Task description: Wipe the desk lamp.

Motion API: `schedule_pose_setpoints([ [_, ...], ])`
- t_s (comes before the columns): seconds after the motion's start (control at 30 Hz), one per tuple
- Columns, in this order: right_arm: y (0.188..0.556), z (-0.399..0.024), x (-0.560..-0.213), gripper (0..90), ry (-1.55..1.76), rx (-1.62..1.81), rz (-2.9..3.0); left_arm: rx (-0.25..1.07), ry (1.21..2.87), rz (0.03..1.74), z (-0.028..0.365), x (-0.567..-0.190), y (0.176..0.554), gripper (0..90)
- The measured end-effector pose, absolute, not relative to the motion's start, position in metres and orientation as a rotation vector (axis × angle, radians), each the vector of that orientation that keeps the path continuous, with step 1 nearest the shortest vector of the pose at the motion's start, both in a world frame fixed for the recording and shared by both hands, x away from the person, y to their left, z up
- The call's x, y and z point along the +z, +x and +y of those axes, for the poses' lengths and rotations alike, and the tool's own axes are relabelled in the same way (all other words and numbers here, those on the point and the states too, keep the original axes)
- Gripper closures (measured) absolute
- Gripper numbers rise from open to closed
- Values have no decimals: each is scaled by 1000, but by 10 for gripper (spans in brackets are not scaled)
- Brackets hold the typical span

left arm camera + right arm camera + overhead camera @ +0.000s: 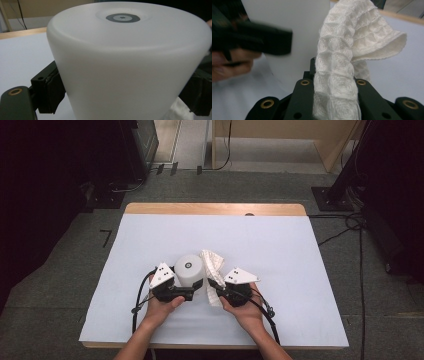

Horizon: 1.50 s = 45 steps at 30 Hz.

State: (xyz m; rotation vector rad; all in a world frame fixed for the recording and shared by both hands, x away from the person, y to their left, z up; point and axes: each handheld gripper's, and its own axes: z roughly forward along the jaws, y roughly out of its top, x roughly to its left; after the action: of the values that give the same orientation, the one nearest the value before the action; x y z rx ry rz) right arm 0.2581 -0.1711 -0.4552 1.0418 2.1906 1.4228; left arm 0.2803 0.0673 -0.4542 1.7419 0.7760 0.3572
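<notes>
A white cup (189, 269) stands upside down on the white table sheet (260, 245), a grey ring on its upturned base. My left gripper (190, 289) is shut on it, one black pad (48, 91) pressing on each side of the cup's wall (125, 70). Just right of it, my right gripper (216, 289) is shut on a white waffle-weave cloth (212, 264). The cloth (342, 60) rises in a bunched strip from between the right gripper's (334, 86) jaws and flops over at the top, right beside the cup's wall (294, 27).
The sheet covers a wooden table whose far edge (215, 209) shows bare. Cables (350, 225) and dark stands lie on the grey floor around it. A hand (229, 67) and the left gripper's jaw (264, 41) sit close on the left in the right gripper view.
</notes>
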Motion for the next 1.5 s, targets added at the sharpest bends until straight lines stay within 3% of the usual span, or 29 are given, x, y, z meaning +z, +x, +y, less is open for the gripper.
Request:
schedule_pose_setpoints([
  [0.17, 261, -169, -460, 795, 1060, 1409, 2214, 358, 1743, 776, 69, -454, 280, 87],
  [0.43, 252, -175, -430, 794, 989, 1509, 2085, 378, 1776, 752, 59, -456, 277, 87],
  [0.7, 263, -167, -461, 794, 1069, 1415, 2210, 374, 1727, 778, 69, -451, 281, 87],
  [1.0, 252, -174, -434, 796, 1011, 1506, 2075, 372, 1769, 754, 57, -457, 280, 87],
  [1.27, 260, -167, -461, 794, 1091, 1375, 2175, 403, 1744, 774, 61, -457, 285, 87],
  [1.5, 262, -177, -457, 794, 1106, 1401, 2112, 477, 1802, 747, 56, -464, 285, 86],
])
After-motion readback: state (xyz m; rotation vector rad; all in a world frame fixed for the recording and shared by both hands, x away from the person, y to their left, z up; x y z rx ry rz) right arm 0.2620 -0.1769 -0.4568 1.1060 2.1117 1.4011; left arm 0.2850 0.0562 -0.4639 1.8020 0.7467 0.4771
